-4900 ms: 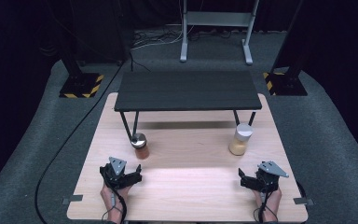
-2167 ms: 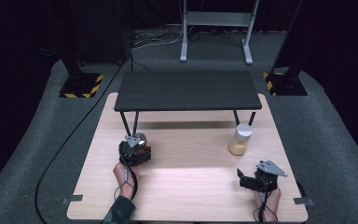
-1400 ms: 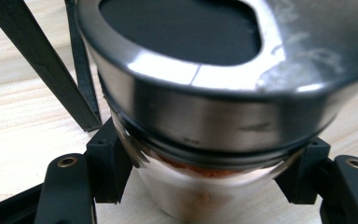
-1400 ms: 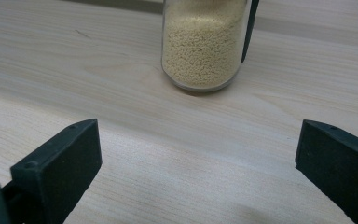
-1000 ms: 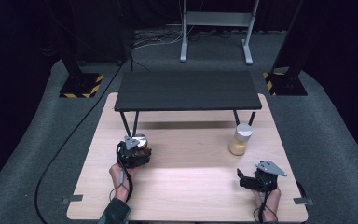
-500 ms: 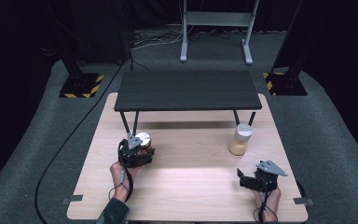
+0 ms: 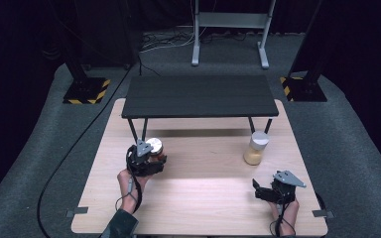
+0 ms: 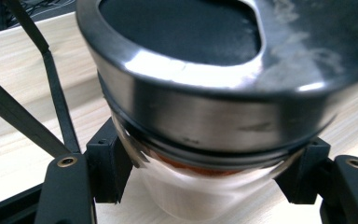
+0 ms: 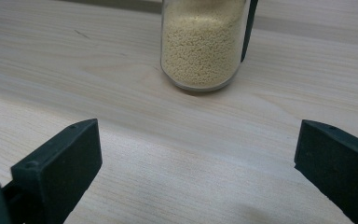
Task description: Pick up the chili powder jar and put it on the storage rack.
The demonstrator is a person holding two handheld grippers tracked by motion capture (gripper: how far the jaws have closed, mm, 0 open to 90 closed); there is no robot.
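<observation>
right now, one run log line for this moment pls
left hand-held gripper: shut on brown-filled jar | right hand-held gripper: open, empty | yellow-grain jar: standing on table

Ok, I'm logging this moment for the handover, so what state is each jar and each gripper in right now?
Left gripper: shut on the brown jar, jaws clamped below its lid.
Brown jar: lid on, held, tilted toward the camera in the left gripper view.
Right gripper: open, nothing between its jaws.
Yellow-grain jar: upright on the wooden table, lid on, untouched.
</observation>
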